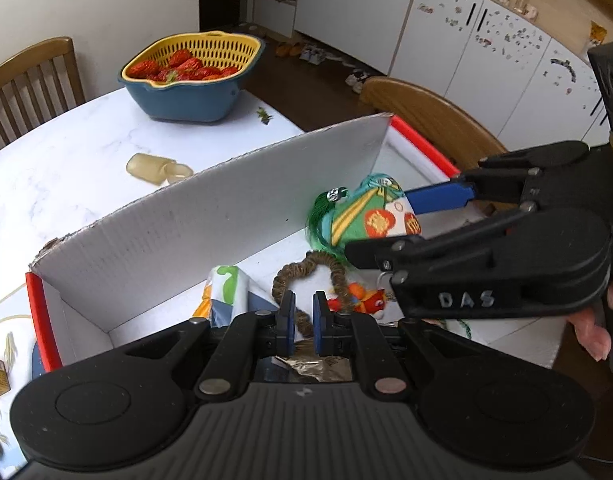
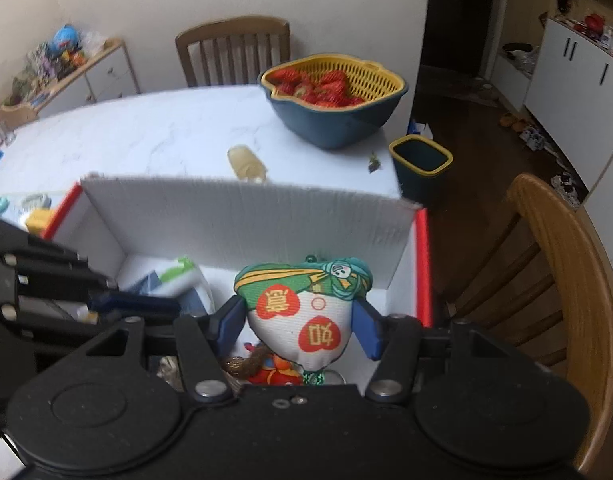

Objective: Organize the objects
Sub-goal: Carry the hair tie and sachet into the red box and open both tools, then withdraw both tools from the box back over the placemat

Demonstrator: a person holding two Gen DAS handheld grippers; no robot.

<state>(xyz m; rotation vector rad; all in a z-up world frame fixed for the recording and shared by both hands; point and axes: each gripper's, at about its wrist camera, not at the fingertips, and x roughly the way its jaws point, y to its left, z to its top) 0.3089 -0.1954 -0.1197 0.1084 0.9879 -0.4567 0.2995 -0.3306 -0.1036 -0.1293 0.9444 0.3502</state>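
Observation:
A white cardboard box [image 1: 210, 216] with red edges stands open on the table. My right gripper [image 2: 298, 324] is shut on a green, white and orange cloth pouch [image 2: 302, 304], its blue pads [image 2: 230, 320] pressing both sides, low inside the box. In the left wrist view that pouch [image 1: 358, 216] hangs between the right gripper's [image 1: 380, 224] fingers. My left gripper [image 1: 303, 320] is shut on a brown braided cord loop [image 1: 334, 268] that carries an orange charm [image 1: 366, 300]. A white packet [image 1: 226, 284] with green print lies on the box floor.
A yellow colander of strawberries in a blue bowl [image 1: 190, 96] stands at the table's far side. A translucent cup [image 1: 154, 168] lies on its side behind the box. Wooden chairs [image 2: 546, 280] stand around the table, and a blue bin [image 2: 420, 164] sits on the floor.

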